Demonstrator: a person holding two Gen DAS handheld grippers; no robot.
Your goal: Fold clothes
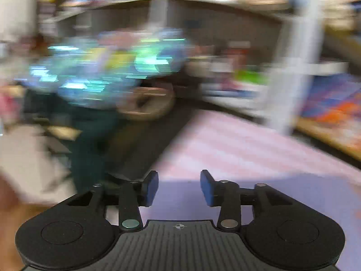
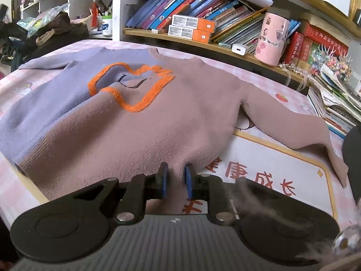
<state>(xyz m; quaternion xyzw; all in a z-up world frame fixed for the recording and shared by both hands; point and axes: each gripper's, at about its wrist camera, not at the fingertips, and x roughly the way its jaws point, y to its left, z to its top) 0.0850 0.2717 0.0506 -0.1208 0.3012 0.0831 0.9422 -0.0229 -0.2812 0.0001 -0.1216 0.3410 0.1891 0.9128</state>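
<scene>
A knit sweater (image 2: 126, 131), lilac on its left half and dusty mauve on its right, with an orange outlined motif (image 2: 133, 85) on the chest, lies spread front up on the pink checked table cover (image 2: 291, 169). Its right sleeve (image 2: 293, 126) stretches out toward the right edge. My right gripper (image 2: 176, 180) sits at the near hem, and its blue pads pinch a bunch of the mauve fabric. The left wrist view is heavily motion blurred. There my left gripper (image 1: 179, 186) is open with nothing between its pads, above a lilac patch of the sweater (image 1: 248, 198).
Behind the table runs a wooden shelf (image 2: 171, 38) with slanted books, orange boxes, a white charger (image 2: 239, 50) and a pink canister (image 2: 271, 41). Stacked magazines (image 2: 331, 103) crowd the right edge. Dark clothes and bags (image 2: 45, 36) pile up at far left.
</scene>
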